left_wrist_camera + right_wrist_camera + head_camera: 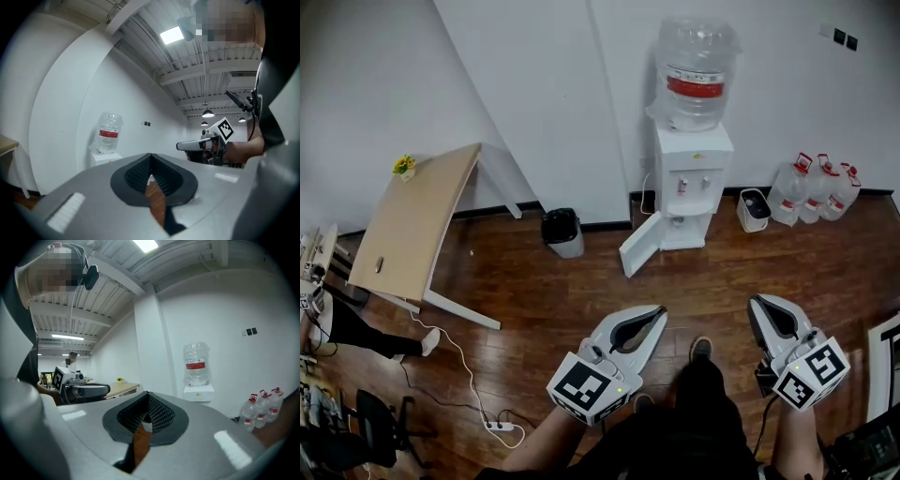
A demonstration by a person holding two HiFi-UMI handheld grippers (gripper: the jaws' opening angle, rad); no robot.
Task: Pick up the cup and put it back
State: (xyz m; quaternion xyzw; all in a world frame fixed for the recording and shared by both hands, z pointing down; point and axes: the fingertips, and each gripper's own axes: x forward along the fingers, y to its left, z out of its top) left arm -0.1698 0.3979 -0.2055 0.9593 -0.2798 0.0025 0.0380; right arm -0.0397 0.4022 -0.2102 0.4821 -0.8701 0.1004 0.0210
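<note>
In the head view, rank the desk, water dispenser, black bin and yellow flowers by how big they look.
1 and 2. Desk and water dispenser: about alike, so not ranked.
3. Black bin.
4. Yellow flowers, smallest by far.

Wood floor [581, 291] fills mid-frame. On it: dispenser [692, 187] top centre against the wall, lower door open; black bin [562, 232] to its left; white bin [754, 209] and bottles [820, 187] to its right; power strip [499, 427] lower left. Table [412, 220] upper left carries a flower pot [404, 167] and a small dark item [379, 265].
</note>
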